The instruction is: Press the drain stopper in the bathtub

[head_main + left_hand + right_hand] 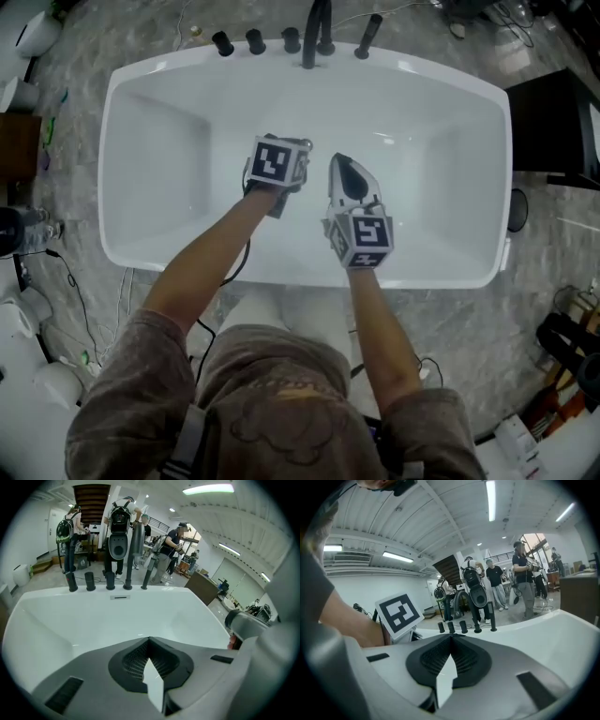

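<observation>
Right hand-held gripper [338, 161], jaws together, inside bathtub [441, 159]

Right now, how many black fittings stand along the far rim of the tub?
5, in a row on the bathtub's far rim: left knob, second knob, third knob, the tall curved spout, then a slim handle at the right. None looks hidden.

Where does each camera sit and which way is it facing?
Head view: on the person's head, looking down into the bathtub; left forearm and right forearm show.
Left gripper view: on the left gripper, looking along its shut fingers toward the faucet handles.
Right gripper view: on the right gripper, tilted up toward handles and ceiling; left forearm shows.
Shared: all see the handles.
</observation>
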Demonstrator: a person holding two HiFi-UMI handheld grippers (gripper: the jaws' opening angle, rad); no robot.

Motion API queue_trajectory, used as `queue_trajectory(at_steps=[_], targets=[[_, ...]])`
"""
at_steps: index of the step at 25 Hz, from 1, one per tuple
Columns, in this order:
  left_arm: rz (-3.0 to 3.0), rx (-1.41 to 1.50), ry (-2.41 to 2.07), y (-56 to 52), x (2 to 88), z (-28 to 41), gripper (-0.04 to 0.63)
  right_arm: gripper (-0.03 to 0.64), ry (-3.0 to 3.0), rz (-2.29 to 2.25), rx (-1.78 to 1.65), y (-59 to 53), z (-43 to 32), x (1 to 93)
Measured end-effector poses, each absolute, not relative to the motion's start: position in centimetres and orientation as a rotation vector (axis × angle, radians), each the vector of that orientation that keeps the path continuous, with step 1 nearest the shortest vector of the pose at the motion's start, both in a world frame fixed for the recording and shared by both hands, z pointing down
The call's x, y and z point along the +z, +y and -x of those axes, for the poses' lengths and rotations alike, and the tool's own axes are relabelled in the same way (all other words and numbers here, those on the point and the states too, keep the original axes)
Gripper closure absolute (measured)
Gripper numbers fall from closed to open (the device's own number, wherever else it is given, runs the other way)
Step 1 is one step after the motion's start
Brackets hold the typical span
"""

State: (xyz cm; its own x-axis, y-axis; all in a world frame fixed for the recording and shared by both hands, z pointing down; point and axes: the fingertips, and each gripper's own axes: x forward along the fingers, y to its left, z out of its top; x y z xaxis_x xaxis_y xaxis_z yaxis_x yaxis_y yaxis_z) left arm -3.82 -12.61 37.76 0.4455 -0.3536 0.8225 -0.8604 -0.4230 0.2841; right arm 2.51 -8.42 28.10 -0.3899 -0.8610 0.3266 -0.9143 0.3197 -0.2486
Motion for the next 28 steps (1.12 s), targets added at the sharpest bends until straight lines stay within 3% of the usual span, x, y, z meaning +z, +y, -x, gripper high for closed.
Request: queue_trajectory(at_steps=[28], targets=[[-2.426, 0.555, -0.882, 1.8, 12.0, 6.6, 0.594, 0.615, -2.637, -1.454, 0.534, 4.0, 2.6, 10.9]])
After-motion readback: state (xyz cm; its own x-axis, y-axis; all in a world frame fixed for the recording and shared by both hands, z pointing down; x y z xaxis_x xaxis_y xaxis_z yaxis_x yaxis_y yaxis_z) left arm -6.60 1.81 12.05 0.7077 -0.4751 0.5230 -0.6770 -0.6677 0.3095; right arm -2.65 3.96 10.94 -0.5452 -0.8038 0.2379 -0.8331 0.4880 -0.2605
